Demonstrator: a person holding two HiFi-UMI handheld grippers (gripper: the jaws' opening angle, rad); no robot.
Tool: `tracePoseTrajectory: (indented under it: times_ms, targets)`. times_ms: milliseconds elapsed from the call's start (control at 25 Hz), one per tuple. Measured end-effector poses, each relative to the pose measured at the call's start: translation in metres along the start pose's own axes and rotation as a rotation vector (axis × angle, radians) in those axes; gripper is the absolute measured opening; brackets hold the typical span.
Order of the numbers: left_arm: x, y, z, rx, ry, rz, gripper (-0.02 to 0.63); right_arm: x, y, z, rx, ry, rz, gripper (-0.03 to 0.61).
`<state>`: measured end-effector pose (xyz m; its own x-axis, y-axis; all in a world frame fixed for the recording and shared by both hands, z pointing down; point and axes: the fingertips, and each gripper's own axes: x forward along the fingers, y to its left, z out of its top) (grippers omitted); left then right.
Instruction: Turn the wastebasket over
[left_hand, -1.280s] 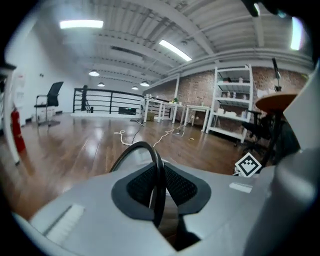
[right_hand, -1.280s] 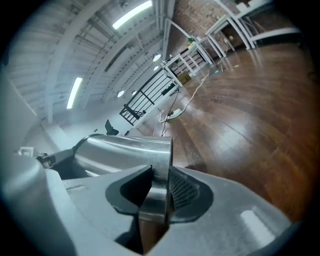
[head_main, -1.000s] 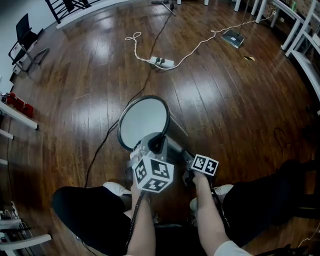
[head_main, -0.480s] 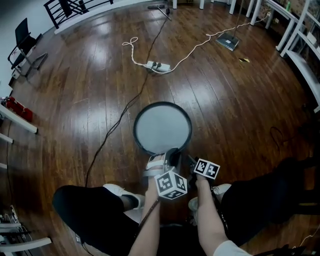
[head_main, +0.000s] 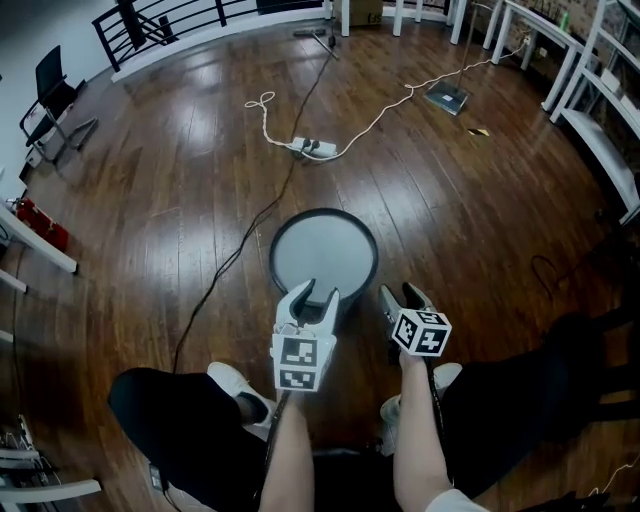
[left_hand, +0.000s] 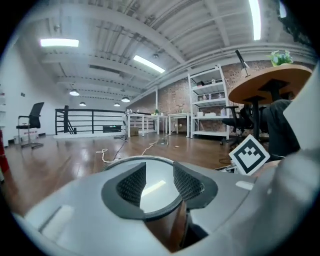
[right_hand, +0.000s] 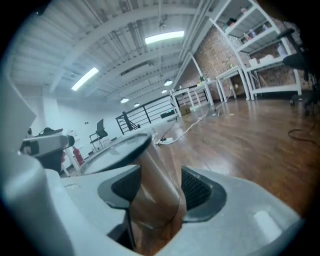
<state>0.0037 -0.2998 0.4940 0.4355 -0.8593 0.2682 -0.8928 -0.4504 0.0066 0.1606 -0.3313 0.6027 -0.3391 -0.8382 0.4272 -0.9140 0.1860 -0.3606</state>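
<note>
The wastebasket (head_main: 323, 255) stands on the wooden floor just ahead of my feet, a flat grey face with a dark rim turned up. My left gripper (head_main: 308, 296) hovers at its near rim, jaws opening, the pads off the basket. In the left gripper view the grey face (left_hand: 152, 182) shows beyond the parted jaws. My right gripper (head_main: 402, 297) is open, a little right of the basket and apart from it. The right gripper view shows the shiny metal side (right_hand: 152, 187) past its jaws, untouched.
A white power strip (head_main: 315, 149) with a white cable lies farther out. A black cable (head_main: 225, 275) runs past the basket's left. A black chair (head_main: 55, 85) stands far left, white tables (head_main: 600, 130) far right. My shoes (head_main: 232, 383) are close behind the grippers.
A second ago the left gripper held the tilted basket by its rim. The basket now stands level on the floor, and both grippers have let go, opened and drawn back towards me.
</note>
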Motion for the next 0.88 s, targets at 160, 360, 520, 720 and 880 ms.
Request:
tracePoseTrajectory:
  times_ms: [160,360,520,720,880]
  targets:
    - [-0.049,0.016,0.033,-0.056,-0.103,0.046,0.167,-0.045,0.047,0.041,-0.115,-0.112,0.041,0.231]
    - [-0.112,0.020,0.063,-0.041,-0.192,0.063,0.107,-0.107,0.106,0.067,-0.280,-0.199,0.067,0.170]
    - [-0.164,0.015,0.079,-0.061,-0.256,0.064,0.083,-0.162,0.151,0.060,-0.380,-0.218,0.099,0.128]
    - [-0.227,-0.011,0.092,-0.102,-0.326,0.077,0.017,-0.233,0.194,0.042,-0.426,-0.253,0.154,0.055]
    - [-0.267,-0.051,0.078,-0.096,-0.325,0.082,0.015,-0.290,0.207,0.036,-0.464,-0.291,0.202,0.003]
